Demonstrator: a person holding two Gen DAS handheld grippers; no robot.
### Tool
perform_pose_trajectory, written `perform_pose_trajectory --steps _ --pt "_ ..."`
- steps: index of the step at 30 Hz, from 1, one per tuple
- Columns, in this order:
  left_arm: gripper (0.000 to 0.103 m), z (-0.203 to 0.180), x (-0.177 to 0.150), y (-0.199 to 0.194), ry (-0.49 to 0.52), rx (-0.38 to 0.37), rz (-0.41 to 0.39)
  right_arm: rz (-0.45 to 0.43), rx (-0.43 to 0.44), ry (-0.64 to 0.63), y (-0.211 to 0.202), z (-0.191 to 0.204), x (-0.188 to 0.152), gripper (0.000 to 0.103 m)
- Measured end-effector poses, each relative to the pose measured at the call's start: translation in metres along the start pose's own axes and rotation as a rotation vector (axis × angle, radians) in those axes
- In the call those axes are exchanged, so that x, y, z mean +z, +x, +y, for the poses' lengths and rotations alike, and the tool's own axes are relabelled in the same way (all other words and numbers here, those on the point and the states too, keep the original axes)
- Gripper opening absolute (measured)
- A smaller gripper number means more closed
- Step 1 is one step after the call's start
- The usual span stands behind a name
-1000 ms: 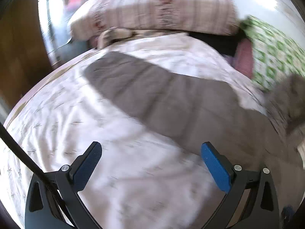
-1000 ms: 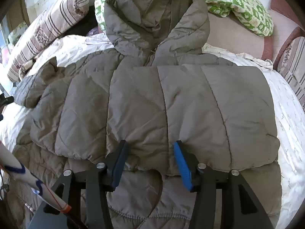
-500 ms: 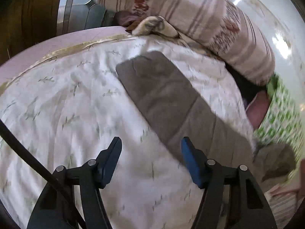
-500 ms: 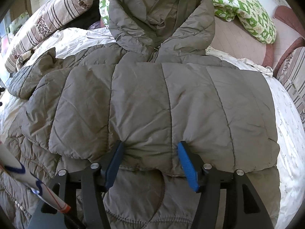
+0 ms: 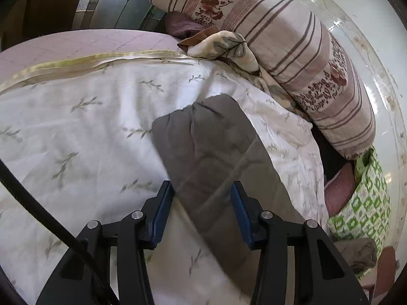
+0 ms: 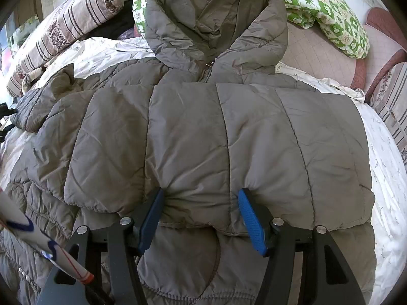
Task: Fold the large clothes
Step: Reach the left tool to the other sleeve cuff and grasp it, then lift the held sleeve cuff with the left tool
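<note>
A grey quilted hooded jacket (image 6: 203, 127) lies front up on the bed, with its hood (image 6: 216, 12) at the far end. One sleeve is folded across the chest. My right gripper (image 6: 202, 195) sits at that fold's near edge, and the puffy fabric bulges and puckers between its blue pads (image 6: 251, 218). The other sleeve (image 5: 211, 147) stretches out over the white sheet (image 5: 76, 127). My left gripper (image 5: 201, 198) straddles it behind the cuff. Its jaws are closing with the sleeve between them, and no pinch shows.
A striped floral pillow (image 5: 292, 50) lies past the cuff and shows again as the pillow (image 6: 68, 25) at the upper left. A green patterned blanket (image 6: 325, 12) lies behind the hood. A black cable (image 5: 38, 211) crosses the left wrist view. A white tube (image 6: 38, 246) pokes in at the lower left.
My left gripper has swung over the sheet and rolled, ending astride the sleeve with its jaws much narrower. The right gripper has stayed put, its jaws slightly wider.
</note>
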State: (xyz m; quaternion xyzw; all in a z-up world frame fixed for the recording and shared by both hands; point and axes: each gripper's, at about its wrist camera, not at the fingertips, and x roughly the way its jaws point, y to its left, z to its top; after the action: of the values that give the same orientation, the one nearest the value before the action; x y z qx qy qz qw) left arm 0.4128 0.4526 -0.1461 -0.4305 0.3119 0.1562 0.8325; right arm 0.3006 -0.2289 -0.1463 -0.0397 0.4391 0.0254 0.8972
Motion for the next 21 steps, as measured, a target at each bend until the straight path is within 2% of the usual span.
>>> perform_pose_trajectory --steps 2,3,4,5,9,12,16,19,21 --pt "0.043 -0.003 0.001 0.002 0.004 0.01 -0.015 0.0 -0.001 -0.001 0.0 0.001 0.0 0.065" --pt "0.035 -0.005 0.002 0.002 0.009 0.021 -0.021 0.001 -0.003 -0.001 0.001 0.001 0.0 0.065" --pt "0.018 -0.008 0.003 0.002 0.019 0.038 -0.027 0.002 -0.003 -0.001 0.001 0.002 0.001 0.065" --pt "0.015 -0.009 0.003 0.001 0.023 0.044 -0.027 0.002 -0.003 0.0 0.001 0.002 0.001 0.065" --pt "0.012 -0.023 0.001 -0.016 0.061 0.087 -0.063 -0.004 0.006 0.01 -0.002 0.001 0.001 0.065" --pt "0.012 -0.044 -0.001 -0.042 0.102 0.079 -0.108 -0.008 0.031 0.035 -0.007 -0.004 0.003 0.065" --pt "0.011 -0.091 -0.009 -0.097 0.199 0.024 -0.188 -0.069 0.089 0.118 -0.03 -0.018 0.008 0.065" --pt "0.011 -0.128 -0.026 -0.143 0.271 -0.05 -0.238 -0.119 0.107 0.178 -0.045 -0.032 0.013 0.065" --pt "0.011 -0.153 -0.044 -0.168 0.321 -0.109 -0.244 -0.148 0.132 0.24 -0.054 -0.046 0.015 0.065"
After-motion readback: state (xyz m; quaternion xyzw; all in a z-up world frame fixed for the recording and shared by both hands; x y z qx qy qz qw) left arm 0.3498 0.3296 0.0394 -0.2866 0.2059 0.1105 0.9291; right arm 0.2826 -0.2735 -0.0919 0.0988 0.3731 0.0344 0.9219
